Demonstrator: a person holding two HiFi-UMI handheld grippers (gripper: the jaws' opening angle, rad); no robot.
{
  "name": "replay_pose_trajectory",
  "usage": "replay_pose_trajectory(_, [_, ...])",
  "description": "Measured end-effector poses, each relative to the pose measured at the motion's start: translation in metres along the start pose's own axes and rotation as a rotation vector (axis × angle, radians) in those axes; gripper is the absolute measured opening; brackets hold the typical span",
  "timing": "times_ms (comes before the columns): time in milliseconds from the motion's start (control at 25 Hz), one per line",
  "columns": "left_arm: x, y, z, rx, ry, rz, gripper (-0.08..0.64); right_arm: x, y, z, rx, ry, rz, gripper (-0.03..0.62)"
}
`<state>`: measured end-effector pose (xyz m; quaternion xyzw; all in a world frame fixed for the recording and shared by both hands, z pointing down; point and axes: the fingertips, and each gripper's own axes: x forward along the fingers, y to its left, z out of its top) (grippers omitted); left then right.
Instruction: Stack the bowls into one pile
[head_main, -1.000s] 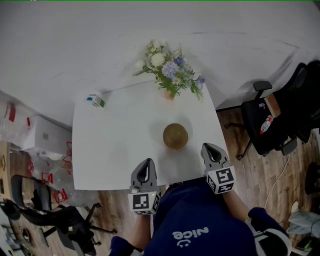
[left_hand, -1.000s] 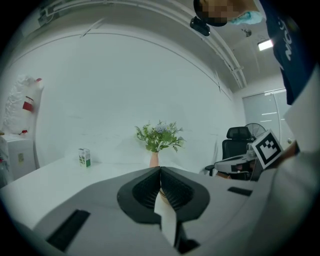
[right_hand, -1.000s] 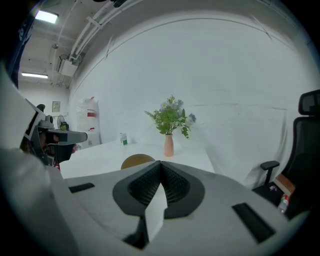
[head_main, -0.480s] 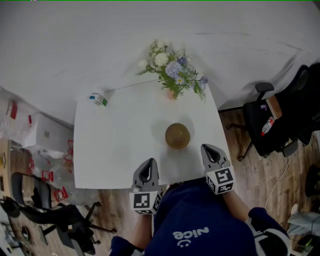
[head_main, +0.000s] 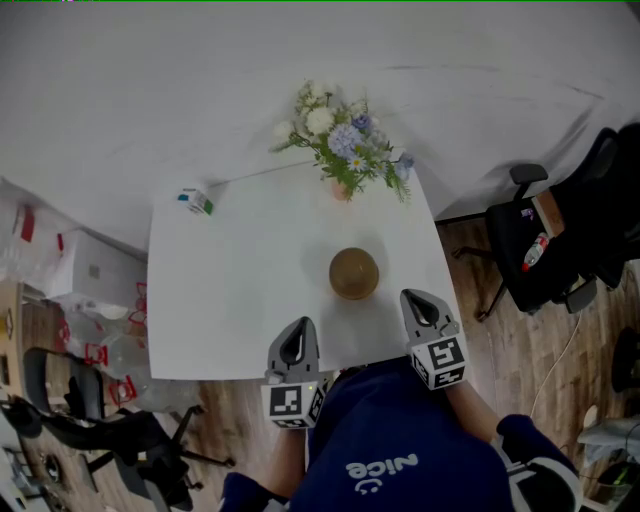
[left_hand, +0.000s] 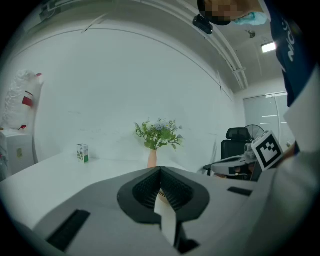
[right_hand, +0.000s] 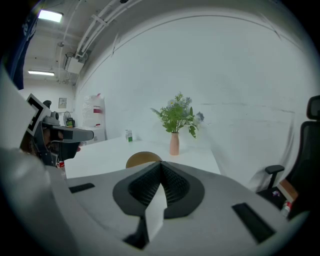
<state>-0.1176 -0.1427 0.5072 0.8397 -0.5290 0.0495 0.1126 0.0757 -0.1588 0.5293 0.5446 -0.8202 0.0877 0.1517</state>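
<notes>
White wall backs the far edge of a white table (head_main: 230, 300), with wooden floor (head_main: 480, 340) open along its right and near edges; a black office chair (head_main: 555, 250) stands off the right edge, another chair (head_main: 100, 430) near the near-left corner, and boxes (head_main: 85, 275) crowd the left side. Most of the tabletop lies bare: a small carton (head_main: 193, 200) sits at the far-left corner and a vase of flowers (head_main: 345, 150) at the far edge towards the right corner. A brown bowl (head_main: 354, 273), one or several nested cannot be told, rests right of centre. The left gripper (head_main: 297, 325) and right gripper (head_main: 410, 297) hover at the near edge, jaws pressed together on nothing, the bowl ahead between them, nearer the right, touching neither.
</notes>
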Motion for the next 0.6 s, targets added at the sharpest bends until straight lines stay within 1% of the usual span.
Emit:
replay_pose_trajectory(440, [0.010,-0.009,-0.006,0.010,0.034,-0.019,0.017,-0.003,-0.004,-0.004,-0.002,0.006,-0.003,0.021])
replay_pose_trajectory(600, [0.011,-0.011,-0.005,0.013,0.033,-0.023,0.018,-0.004,-0.006,-0.003,-0.007,0.003,-0.003,0.021])
